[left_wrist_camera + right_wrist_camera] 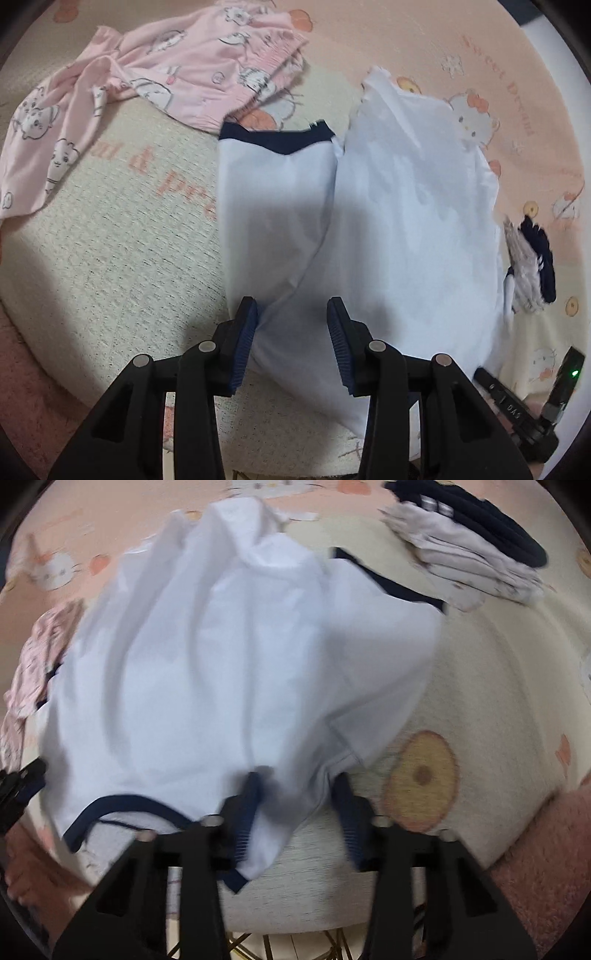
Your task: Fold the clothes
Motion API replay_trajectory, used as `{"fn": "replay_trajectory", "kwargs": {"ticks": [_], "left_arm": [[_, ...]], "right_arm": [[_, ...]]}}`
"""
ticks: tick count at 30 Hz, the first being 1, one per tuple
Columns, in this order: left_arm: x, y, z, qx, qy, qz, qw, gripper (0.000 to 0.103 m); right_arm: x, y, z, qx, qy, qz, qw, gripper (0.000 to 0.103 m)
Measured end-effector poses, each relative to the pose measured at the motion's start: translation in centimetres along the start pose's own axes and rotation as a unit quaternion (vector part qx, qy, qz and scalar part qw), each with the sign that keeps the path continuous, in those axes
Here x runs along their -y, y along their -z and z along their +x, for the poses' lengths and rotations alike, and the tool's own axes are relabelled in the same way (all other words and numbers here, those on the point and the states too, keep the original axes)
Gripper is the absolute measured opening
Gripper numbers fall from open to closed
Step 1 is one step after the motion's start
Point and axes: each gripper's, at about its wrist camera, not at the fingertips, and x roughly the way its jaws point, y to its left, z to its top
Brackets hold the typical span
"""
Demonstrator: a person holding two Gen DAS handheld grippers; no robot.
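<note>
the white t-shirt with navy trim (pixel 388 206) lies spread on the cream and pink cartoon-print blanket (pixel 110 251). the left gripper (pixel 293 325) and the right gripper (pixel 299 805) both stand with fingers apart, shirt cloth lying between them. pink printed pyjamas (pixel 155 74) lie crumpled beyond.

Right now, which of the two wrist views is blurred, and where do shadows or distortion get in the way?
Right wrist view: motion-smeared throughout, worst on the right gripper and the white shirt near its jaws. Left wrist view: mostly sharp; the left gripper casts a dark shadow over the shirt and the blanket just ahead. Both views: fisheye bending and dark corners.
</note>
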Motion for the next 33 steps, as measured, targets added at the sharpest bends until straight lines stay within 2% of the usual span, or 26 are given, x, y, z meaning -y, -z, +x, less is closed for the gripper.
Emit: {"fn": "replay_trajectory", "kwargs": {"ticks": [1, 4, 7, 9, 12, 15, 16, 18, 21, 25, 27, 28, 30, 31, 33], "left_arm": [[0.2, 0.0, 0.0, 0.0, -0.004, 0.011, 0.9999, 0.017], [0.7, 0.2, -0.7, 0.007, -0.009, 0.033, 0.9994, 0.006], [1.3, 0.3, -2.1, 0.029, -0.034, 0.05, 0.9978, 0.003], [1.1, 0.5, -3.0, 0.036, -0.085, 0.066, 0.9935, 0.0], [-1.2, 0.9, -3.4, 0.017, -0.105, 0.042, 0.9934, 0.0], [-1.7, 0.6, -3.3, 0.006, -0.033, 0.02, 0.9992, 0.001], [-1.2, 0.6, -3.5, 0.008, -0.009, 0.026, 0.9996, 0.001], [0.6, 0.8, -3.4, 0.01, 0.018, 0.066, 0.9976, 0.002], [4.0, 1.8, -1.4, -0.012, 0.015, 0.142, 0.9897, 0.002], [8.4, 3.1, 1.4, -0.044, 0.006, 0.239, 0.9701, 0.005], [8.7, 3.4, 2.9, -0.066, -0.021, 0.252, 0.9653, 0.005], [8.5, 3.6, 2.8, -0.064, -0.025, 0.252, 0.9651, 0.005], [7.6, 3.5, 2.6, -0.09, -0.032, 0.237, 0.9668, 0.005], [7.1, 3.5, 2.4, -0.101, -0.032, 0.228, 0.9678, 0.005], [5.9, 3.1, 2.0, -0.11, -0.007, 0.201, 0.9733, 0.005]], "right_arm": [[-0.1, 0.1, 0.0, 0.0, -0.001, -0.006, 1.0, 0.024], [-0.2, 0.4, -0.1, 0.001, 0.01, -0.024, 1.0, 0.017], [-0.2, 0.8, -0.4, -0.001, 0.028, -0.041, 0.999, 0.013], [0.0, 1.5, -0.7, -0.006, 0.051, -0.056, 0.997, 0.012], [0.2, 2.4, -1.2, -0.013, 0.086, -0.077, 0.993, 0.012], [-1.0, 0.9, -1.4, 0.005, 0.065, -0.068, 0.996, 0.012], [-1.0, 0.6, -2.0, 0.021, 0.054, -0.066, 0.996, 0.012], [-4.3, -0.6, -2.4, 0.049, 0.045, -0.06, 0.996, 0.019], [-4.6, -0.9, -3.0, 0.07, 0.023, -0.056, 0.996, 0.029], [-5.2, -3.3, -0.4, 0.045, 0.008, -0.041, 0.998, 0.036], [-5.5, -2.8, 0.9, 0.015, 0.022, -0.045, 0.999, 0.036], [-5.8, -2.4, 1.4, -0.002, 0.03, -0.048, 0.998, 0.036], [-6.2, -1.8, 1.3, -0.013, 0.046, -0.066, 0.997, 0.035], [-6.4, -1.6, 1.2, -0.016, 0.053, -0.076, 0.996, 0.035], [-6.2, -1.2, 1.0, -0.028, 0.052, -0.075, 0.995, 0.035]]}}
